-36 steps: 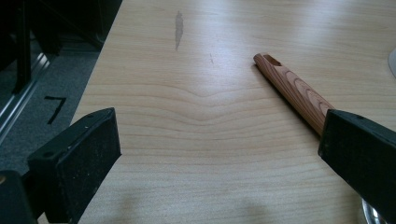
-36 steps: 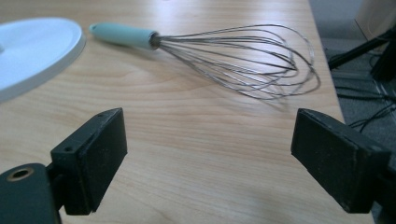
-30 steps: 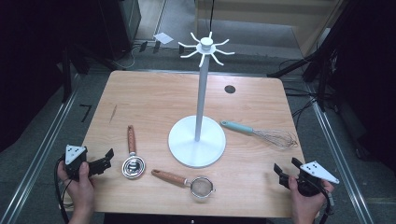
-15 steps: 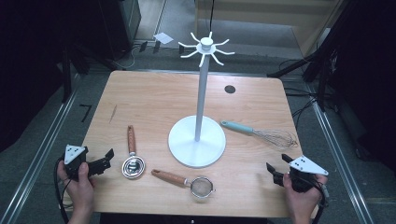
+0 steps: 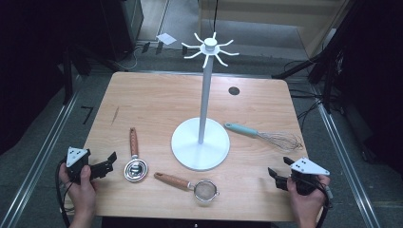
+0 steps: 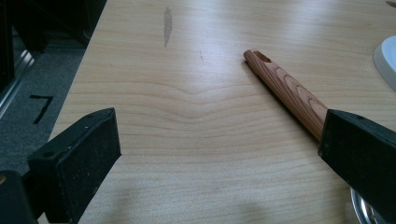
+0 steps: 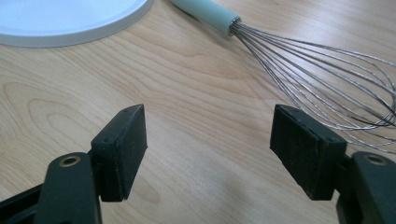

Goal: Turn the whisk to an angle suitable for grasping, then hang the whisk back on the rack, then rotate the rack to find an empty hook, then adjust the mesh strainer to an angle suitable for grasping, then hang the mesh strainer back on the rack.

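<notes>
At the table's near edge my right gripper hangs with jaws spread, having just widened a touch, nothing between them; my left gripper stands spread too. Just beyond the right one lies the whisk, long axis slanting across the table, teal handle toward the white stand, wires pointing right. On the floor I read a "7".

On your worktop the hook stand sits at the middle. Right of its base lies the whisk, left of it the scoop, and nearer you, before the base, the strainer.
</notes>
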`<state>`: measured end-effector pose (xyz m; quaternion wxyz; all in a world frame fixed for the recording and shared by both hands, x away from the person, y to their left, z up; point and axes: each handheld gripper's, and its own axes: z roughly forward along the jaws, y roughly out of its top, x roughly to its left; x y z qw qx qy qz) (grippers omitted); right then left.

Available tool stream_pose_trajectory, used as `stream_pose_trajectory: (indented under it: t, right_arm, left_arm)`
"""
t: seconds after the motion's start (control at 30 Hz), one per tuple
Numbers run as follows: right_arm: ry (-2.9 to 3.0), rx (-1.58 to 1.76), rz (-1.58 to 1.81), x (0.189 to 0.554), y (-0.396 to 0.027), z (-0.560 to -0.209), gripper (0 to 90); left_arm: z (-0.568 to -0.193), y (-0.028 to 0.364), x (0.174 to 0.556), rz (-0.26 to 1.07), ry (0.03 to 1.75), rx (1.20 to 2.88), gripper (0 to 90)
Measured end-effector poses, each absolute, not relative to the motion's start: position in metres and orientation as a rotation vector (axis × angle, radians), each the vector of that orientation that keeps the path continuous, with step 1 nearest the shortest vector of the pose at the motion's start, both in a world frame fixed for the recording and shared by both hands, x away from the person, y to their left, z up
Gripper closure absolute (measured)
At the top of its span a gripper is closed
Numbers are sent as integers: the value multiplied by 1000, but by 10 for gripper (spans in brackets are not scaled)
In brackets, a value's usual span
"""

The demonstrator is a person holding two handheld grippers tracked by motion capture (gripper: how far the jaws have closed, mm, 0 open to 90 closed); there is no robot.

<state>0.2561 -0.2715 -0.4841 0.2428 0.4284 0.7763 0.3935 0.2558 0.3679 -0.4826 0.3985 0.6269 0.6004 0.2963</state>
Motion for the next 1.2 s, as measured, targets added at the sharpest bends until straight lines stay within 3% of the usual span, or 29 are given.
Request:
stream_pose_trajectory:
  t: [0.3, 0.67, 0.93, 1.2]
  right_arm:
    - [2193, 1063, 999, 275, -264, -467, 386]
    - [2348, 880, 877, 311, -239, -441, 383]
    - [2413, 857, 815, 339, -231, -436, 425]
    - [2483, 831, 755, 364, -230, -433, 398]
  left_arm:
    - [-483, 368, 256, 748, 1520, 1591, 0]
    - [-482, 369, 256, 737, 1522, 1590, 0]
    - [-482, 368, 255, 741, 1523, 1584, 0]
    - [-483, 368, 256, 742, 1519, 1588, 0]
